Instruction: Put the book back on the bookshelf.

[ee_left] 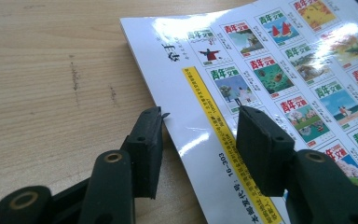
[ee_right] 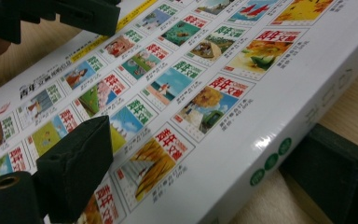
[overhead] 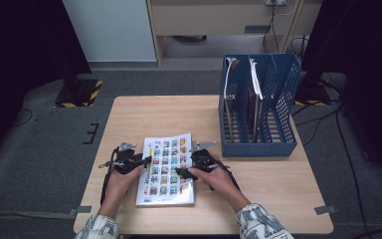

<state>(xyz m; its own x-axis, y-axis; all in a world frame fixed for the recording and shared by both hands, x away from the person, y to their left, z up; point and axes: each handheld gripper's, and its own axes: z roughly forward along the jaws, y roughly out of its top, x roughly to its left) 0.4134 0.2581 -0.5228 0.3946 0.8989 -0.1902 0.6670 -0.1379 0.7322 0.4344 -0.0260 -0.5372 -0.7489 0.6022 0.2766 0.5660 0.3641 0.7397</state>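
Where glossy flat book (overhead: 166, 169) lies: matte wood-grain table (overhead: 268, 174), perforated blue rack (overhead: 258, 107).

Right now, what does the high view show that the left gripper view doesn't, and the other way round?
High view alone: the blue file rack standing at the table's far right with books upright in it, the right gripper at the book's right edge, both hands and the floor around.

Left gripper view alone: the left gripper's jaws close up, straddling the book's edge, one over bare wood, one over the cover, and the yellow strip with print along that edge.

Both: the book lying flat on the wooden table, its cover a grid of small pictures.
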